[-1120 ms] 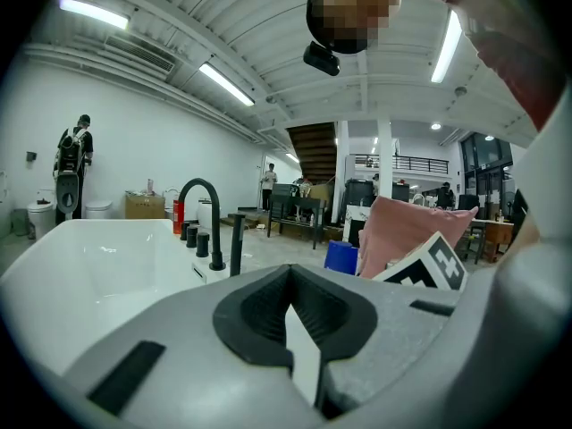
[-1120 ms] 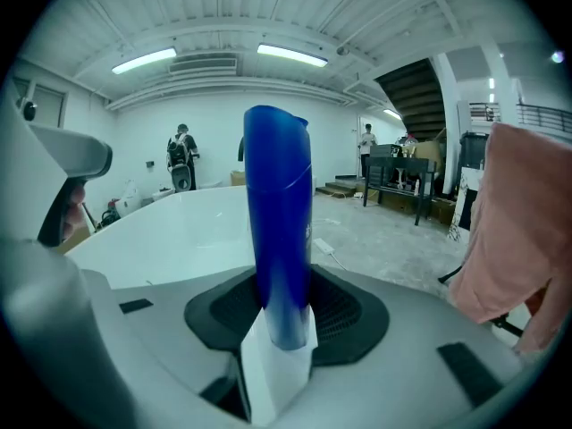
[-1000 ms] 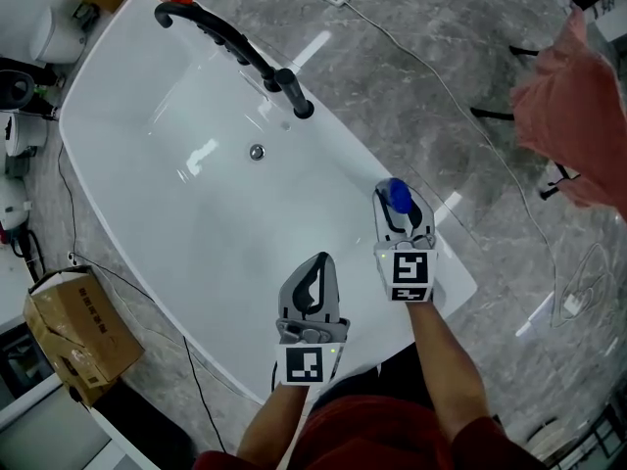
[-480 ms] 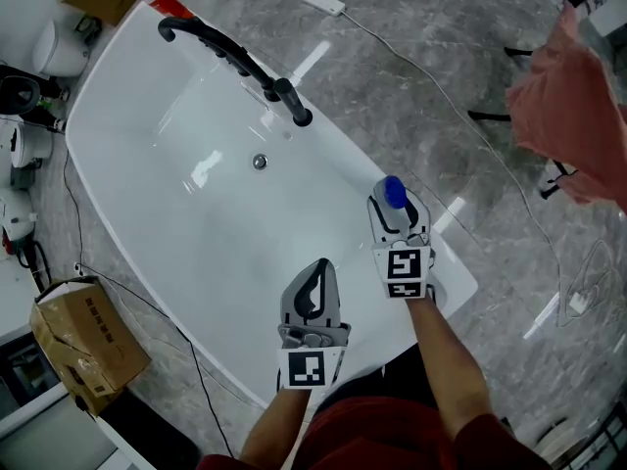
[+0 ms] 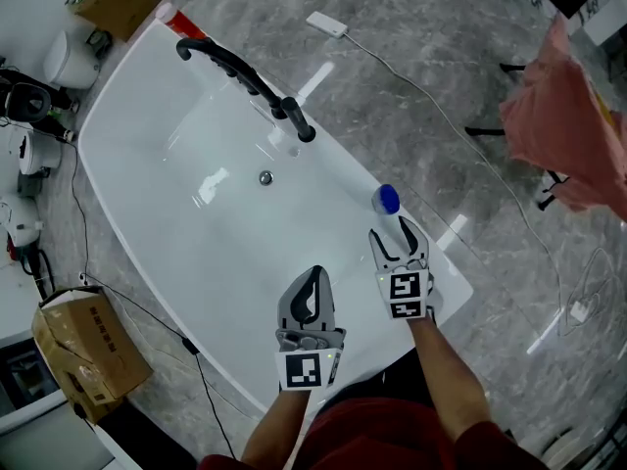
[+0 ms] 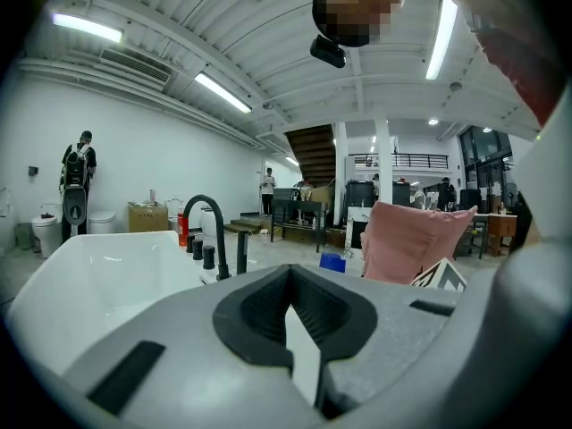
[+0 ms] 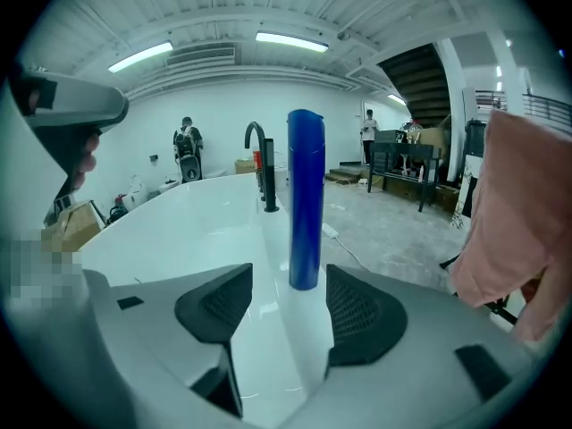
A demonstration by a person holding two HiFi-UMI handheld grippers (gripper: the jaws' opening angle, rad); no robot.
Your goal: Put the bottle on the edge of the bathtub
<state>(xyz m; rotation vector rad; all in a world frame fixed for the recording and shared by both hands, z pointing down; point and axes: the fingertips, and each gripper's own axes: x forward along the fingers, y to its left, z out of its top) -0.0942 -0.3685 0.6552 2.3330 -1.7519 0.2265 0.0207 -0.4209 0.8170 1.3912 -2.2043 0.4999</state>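
With the bottle (image 7: pixel 306 199) upright on the bathtub (image 5: pixel 338 169) edge, the right hand-held gripper (image 7: pixel 286 302) — jaws opening, nothing pinched between them — should back straight out.

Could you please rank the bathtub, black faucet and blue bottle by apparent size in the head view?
1. bathtub
2. black faucet
3. blue bottle, seen end-on from above, so it looks foreshortened
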